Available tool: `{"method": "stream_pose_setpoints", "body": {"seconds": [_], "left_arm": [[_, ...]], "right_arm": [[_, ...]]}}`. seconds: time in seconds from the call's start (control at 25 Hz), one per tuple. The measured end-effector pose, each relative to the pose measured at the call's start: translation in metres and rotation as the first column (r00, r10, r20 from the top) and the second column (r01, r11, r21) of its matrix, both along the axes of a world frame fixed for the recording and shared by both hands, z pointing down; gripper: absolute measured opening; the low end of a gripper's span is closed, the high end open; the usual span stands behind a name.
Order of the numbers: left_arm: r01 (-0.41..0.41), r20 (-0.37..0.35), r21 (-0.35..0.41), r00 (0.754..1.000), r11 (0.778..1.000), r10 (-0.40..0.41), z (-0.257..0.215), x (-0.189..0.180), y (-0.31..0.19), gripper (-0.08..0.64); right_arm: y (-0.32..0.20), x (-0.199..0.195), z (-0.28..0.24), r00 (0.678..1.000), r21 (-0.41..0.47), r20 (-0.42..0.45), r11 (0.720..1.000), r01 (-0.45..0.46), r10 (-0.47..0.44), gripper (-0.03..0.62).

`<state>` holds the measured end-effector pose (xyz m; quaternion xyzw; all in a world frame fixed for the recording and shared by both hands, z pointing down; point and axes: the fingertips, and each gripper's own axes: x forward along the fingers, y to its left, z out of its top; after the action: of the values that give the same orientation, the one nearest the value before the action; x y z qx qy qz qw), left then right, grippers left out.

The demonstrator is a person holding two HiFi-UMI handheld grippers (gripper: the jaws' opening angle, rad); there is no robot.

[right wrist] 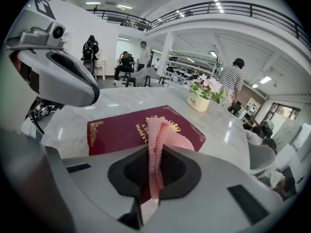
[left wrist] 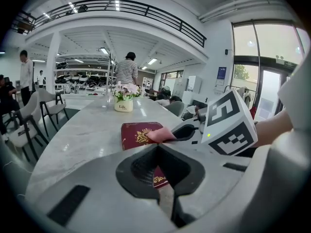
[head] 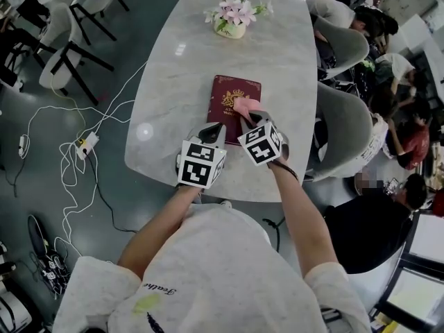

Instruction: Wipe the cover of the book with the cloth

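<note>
While left gripper is closed, right gripper pinches cloth

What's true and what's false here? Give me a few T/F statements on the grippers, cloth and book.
1. The right gripper is shut on the pink cloth. True.
2. The book lies open. False: it is closed, with its red cover facing up.
3. The left gripper also holds the cloth. False: its jaws are together with nothing between them.
4. A flower pot stands on the table beyond the book. True.
5. The book lies on the floor. False: it lies flat on the table.
</note>
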<state>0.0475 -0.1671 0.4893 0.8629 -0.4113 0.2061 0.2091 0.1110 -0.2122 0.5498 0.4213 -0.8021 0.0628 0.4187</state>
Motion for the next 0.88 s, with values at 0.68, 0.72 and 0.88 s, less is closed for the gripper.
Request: {"method": "stream_pose_setpoints", "body": {"seconds": [0.68,0.72,0.88], "left_arm": [[0.036,-0.006,0.003,0.999,0.999,-0.036,0.000,0.001,0.018,0.006],[0.037,-0.005,0.003,0.999,0.999,-0.037,0.000,0.001,0.019,0.007],[0.048,-0.004,0.005,0.999,0.999,-0.048,0.001,0.000,0.023,0.006]], "right_arm": [[0.023,-0.005,0.000,0.999,0.000,0.002,0.999,0.041,-0.041,0.021],[0.024,-0.005,0.000,0.999,-0.001,0.003,0.999,0.041,-0.041,0.021],[0.027,-0.005,0.000,0.999,-0.001,0.006,0.999,0.046,-0.046,0.021]]}}
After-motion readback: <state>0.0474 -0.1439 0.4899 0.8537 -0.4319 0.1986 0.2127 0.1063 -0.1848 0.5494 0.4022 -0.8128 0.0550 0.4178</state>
